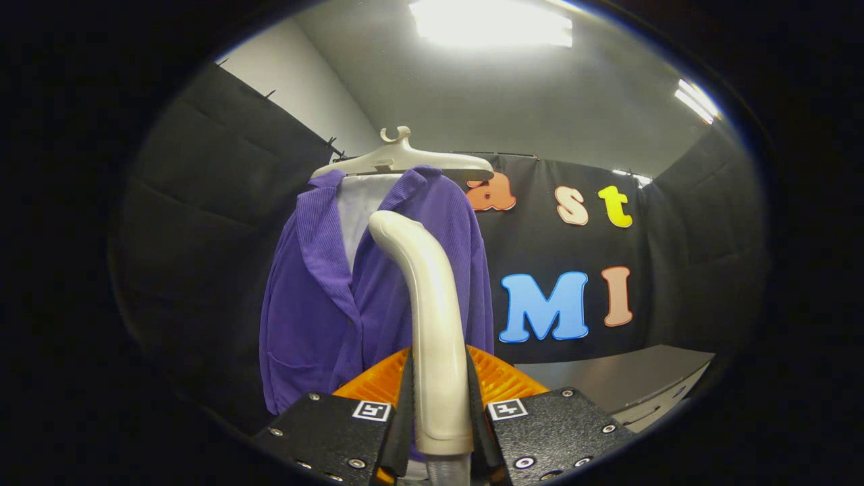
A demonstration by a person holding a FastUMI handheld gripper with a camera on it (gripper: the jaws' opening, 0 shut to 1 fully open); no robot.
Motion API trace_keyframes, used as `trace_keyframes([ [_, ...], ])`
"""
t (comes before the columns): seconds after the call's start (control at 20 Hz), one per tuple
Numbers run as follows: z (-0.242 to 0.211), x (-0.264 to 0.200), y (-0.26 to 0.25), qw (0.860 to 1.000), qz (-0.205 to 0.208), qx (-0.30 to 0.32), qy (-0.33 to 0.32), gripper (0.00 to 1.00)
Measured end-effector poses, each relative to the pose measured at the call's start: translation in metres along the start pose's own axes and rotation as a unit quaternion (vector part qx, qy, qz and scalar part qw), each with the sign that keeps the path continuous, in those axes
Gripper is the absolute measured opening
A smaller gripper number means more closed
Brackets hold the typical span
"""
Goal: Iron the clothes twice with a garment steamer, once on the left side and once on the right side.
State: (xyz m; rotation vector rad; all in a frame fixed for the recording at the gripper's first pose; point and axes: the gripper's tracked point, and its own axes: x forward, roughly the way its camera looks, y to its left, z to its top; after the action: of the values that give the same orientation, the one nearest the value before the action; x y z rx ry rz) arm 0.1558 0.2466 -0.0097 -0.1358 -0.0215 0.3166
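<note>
Steamer wand (432,317) is the thing to watch: it sits clamped between the two fingers of the gripper (440,412), both pads pressing on its cream handle, so the claw is narrow and holding it. Its long axis runs straight up and away from the fingers, then the head curves over toward the purple jacket (337,290), which hangs dead ahead on a pale hanger (405,160). So the garment lies forward of the claw and a bit to its left, with the nozzle tip sitting over the open collar and right lapel area. Honestly can't tell if the head is touching the fabric or just close to it, since the fisheye flattens depth a lot. My read is the next pass needs the wand drawn down one front panel, keeping the head facing the cloth. Gripper looks level, pointed squarely at the jacket, orange finger bases either side of the handle. Off to the right, beyond the fingers, there's a grey table (628,378) against the booth wall.
</note>
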Motion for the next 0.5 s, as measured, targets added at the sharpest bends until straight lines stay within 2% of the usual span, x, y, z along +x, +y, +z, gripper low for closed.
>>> trace_keyframes([
  [0.5, -0.094, -0.046, 0.003, 0.997, -0.009, 0.007, 0.081, 0.38],
])
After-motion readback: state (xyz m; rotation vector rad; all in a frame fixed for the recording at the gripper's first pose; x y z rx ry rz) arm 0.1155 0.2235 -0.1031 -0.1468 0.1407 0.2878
